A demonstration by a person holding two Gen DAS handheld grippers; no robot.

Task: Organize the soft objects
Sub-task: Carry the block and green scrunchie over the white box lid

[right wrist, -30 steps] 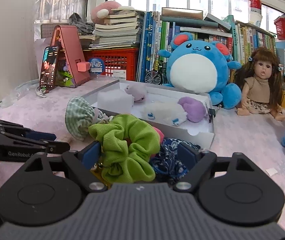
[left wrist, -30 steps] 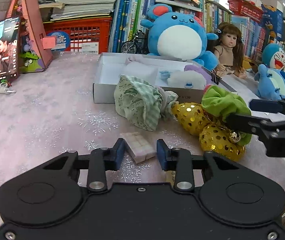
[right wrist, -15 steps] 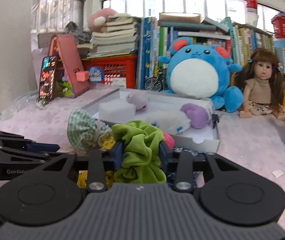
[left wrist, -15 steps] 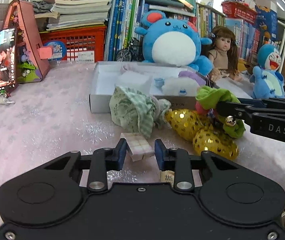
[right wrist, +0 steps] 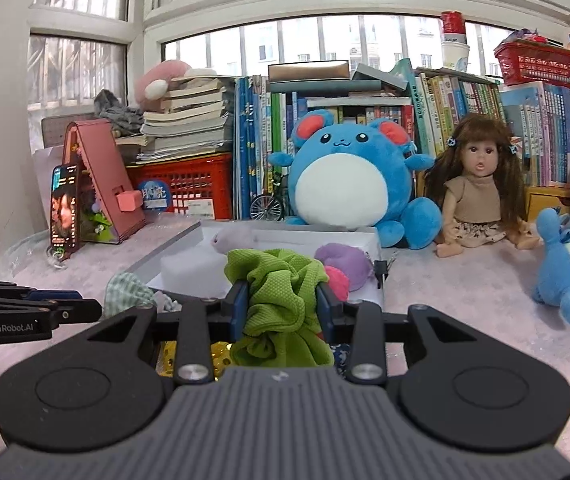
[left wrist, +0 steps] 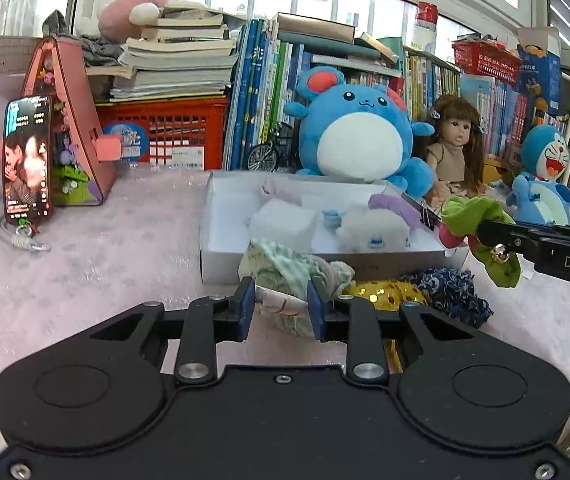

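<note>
My right tool (right wrist: 283, 304) is clamped on the green scrunchie (right wrist: 281, 292); the white box (left wrist: 221, 216) lies just beyond it. My left tool (left wrist: 279, 306) pinches a small pale block (left wrist: 281, 302), near the box's front wall.

We lose the lower folds of the green scrunchie (right wrist: 281, 304) behind the right gripper (right wrist: 282, 307) body; the gold sequinned piece (left wrist: 385, 292) and dark blue scrunchie (left wrist: 451, 290) are half hidden by the left gripper (left wrist: 277, 309), whose pastel block (left wrist: 281, 303) shows only in part, print unreadable
</note>
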